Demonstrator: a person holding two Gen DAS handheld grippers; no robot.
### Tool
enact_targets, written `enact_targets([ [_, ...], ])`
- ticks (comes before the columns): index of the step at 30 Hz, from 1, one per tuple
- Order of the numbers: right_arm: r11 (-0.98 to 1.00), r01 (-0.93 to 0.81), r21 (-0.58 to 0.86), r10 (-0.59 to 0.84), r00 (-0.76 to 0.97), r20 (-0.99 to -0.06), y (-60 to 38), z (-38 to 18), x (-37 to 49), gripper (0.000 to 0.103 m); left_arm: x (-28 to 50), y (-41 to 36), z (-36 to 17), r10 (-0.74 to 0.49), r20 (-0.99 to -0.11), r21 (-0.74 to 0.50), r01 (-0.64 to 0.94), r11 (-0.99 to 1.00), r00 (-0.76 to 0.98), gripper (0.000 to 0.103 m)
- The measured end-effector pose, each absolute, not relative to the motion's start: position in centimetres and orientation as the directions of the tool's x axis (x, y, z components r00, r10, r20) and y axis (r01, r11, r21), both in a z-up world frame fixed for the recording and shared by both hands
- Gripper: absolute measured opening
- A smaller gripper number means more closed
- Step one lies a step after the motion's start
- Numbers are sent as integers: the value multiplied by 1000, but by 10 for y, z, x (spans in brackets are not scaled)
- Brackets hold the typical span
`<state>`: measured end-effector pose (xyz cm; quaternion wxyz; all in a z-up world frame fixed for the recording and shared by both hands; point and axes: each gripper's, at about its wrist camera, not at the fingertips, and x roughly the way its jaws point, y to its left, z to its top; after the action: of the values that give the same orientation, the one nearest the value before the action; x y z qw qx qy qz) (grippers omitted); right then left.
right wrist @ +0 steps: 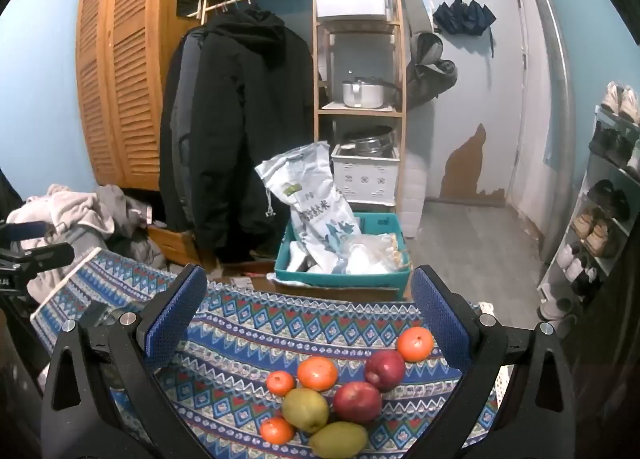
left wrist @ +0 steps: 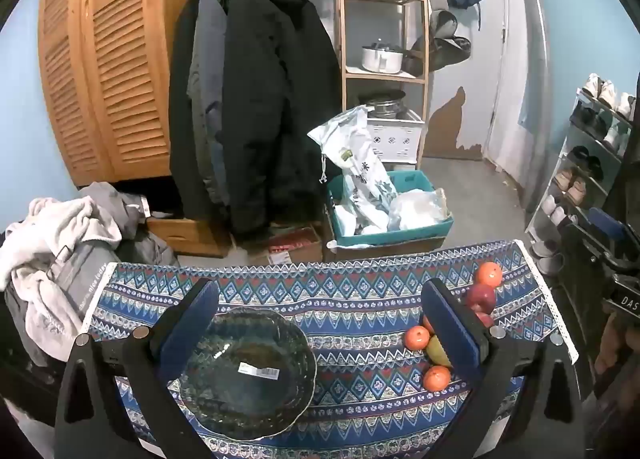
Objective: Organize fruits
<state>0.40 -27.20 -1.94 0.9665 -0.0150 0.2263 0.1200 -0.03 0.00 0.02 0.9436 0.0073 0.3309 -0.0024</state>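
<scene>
A dark glass bowl [left wrist: 248,373] with a barcode sticker sits empty on the patterned blue cloth [left wrist: 352,299], between the fingers of my open left gripper [left wrist: 320,323]. To its right lies a cluster of fruit: oranges [left wrist: 417,338], red apples [left wrist: 480,297] and a yellow-green pear [left wrist: 438,351] partly hidden by the right finger. In the right wrist view my open right gripper [right wrist: 308,319] hovers over the same fruit: several oranges [right wrist: 317,373], two red apples [right wrist: 357,401] and two pears [right wrist: 306,409]. Both grippers are empty.
Beyond the table's far edge stand a teal crate [right wrist: 384,279] with bags, hanging black coats [left wrist: 256,99], a wooden shelf with pots [left wrist: 382,59] and a clothes pile [left wrist: 60,239] at left. A shoe rack [left wrist: 592,163] stands right.
</scene>
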Motion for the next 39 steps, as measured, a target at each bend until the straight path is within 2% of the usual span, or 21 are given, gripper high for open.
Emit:
enact_targets([
  [39,969,-247,15,229,873,-432,-264,-17,1,100,-1,-1,2,3,-617,30,20,999,787,102],
])
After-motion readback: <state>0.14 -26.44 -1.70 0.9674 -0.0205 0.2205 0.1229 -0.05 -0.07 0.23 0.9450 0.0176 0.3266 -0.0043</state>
